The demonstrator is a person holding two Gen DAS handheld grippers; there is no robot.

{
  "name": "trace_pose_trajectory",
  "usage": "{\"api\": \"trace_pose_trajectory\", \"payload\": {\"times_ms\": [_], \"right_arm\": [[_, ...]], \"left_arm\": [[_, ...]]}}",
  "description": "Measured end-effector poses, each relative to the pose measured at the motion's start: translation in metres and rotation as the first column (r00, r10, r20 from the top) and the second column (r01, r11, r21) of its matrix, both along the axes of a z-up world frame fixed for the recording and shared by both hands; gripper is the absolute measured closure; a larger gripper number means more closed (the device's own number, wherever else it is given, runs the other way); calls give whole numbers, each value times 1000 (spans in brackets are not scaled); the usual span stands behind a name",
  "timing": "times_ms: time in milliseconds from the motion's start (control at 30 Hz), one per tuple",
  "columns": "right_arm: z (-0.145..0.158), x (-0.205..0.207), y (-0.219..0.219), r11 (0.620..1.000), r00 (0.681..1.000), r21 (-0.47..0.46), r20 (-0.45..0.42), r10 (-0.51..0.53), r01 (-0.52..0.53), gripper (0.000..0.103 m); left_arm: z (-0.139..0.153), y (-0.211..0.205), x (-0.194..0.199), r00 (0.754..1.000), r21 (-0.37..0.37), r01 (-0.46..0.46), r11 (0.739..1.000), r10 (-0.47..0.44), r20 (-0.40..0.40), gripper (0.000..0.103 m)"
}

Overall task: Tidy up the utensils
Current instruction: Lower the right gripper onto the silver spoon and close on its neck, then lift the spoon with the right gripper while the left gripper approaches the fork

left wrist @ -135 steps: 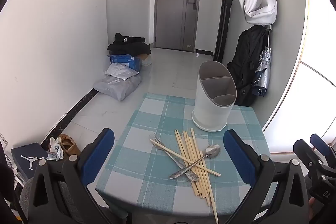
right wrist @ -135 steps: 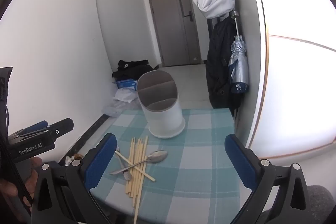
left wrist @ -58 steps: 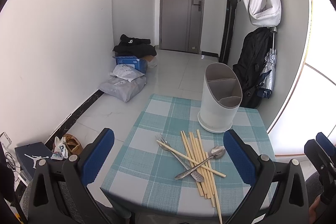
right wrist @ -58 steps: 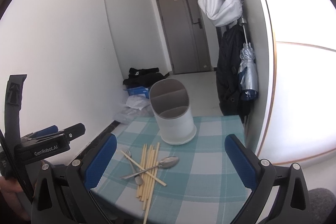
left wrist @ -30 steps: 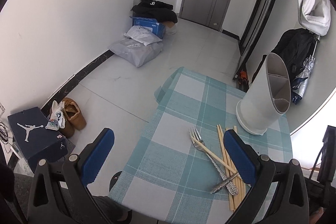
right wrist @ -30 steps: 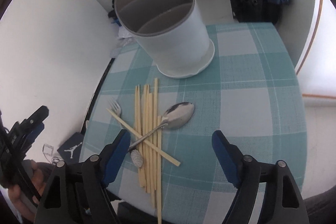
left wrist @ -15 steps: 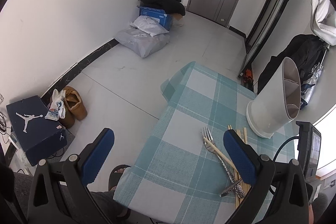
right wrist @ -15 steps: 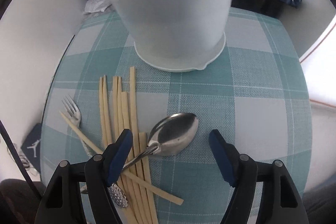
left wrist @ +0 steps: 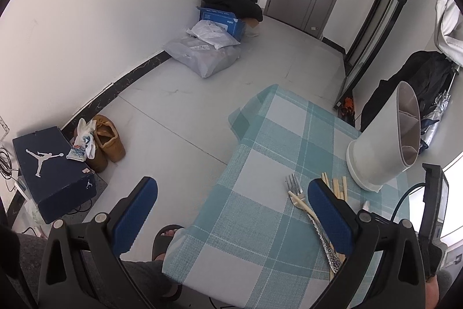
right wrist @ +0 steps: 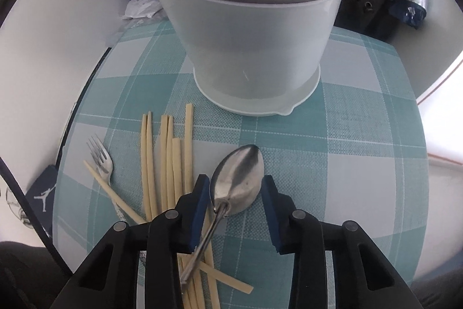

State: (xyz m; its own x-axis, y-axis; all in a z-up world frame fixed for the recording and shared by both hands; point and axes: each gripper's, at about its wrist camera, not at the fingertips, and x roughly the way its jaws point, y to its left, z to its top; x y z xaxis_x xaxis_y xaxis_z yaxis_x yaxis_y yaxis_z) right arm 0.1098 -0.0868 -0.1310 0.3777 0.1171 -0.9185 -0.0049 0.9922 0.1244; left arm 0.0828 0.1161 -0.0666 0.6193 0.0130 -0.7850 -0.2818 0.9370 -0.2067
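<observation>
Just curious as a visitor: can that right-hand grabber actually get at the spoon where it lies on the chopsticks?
Probably yes. The right gripper already straddles the spoon bowl, its jaws closing with nothing between pads and metal. The handle crosses the chopsticks, but the bowl sits clear of them.

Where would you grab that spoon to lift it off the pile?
Probably across the spoon bowl, from above: it lies flat and clear of the chopsticks, while its handle crosses them. The right tongs already straddle the bowl and are closing.
</observation>
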Motion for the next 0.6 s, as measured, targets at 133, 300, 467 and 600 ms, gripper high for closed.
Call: {"api": "trace_pose_trajectory", "payload": {"times_ms": [133,300,467,600], "right_arm": [[1,7,-11,1000,1000,10,-15,11,-11,99],[3,8,-25,997,998,54,-17,56,-55,100],[7,1,-26,985,985,12,-25,173,-173,96],[13,-1,-40,989,989,-3,-13,150,-150,71]], "left_arm": [[-1,0,-1,1000,11,-1,1000,1,-2,1],[-1,-1,-2,1000,18,-5,1000,5,-8,1],[-2,-1,-2,1000,17,-7,1000,7,-9,1],[-2,-1,-2,1000,14,-4,1000,4,-11,1]]}}
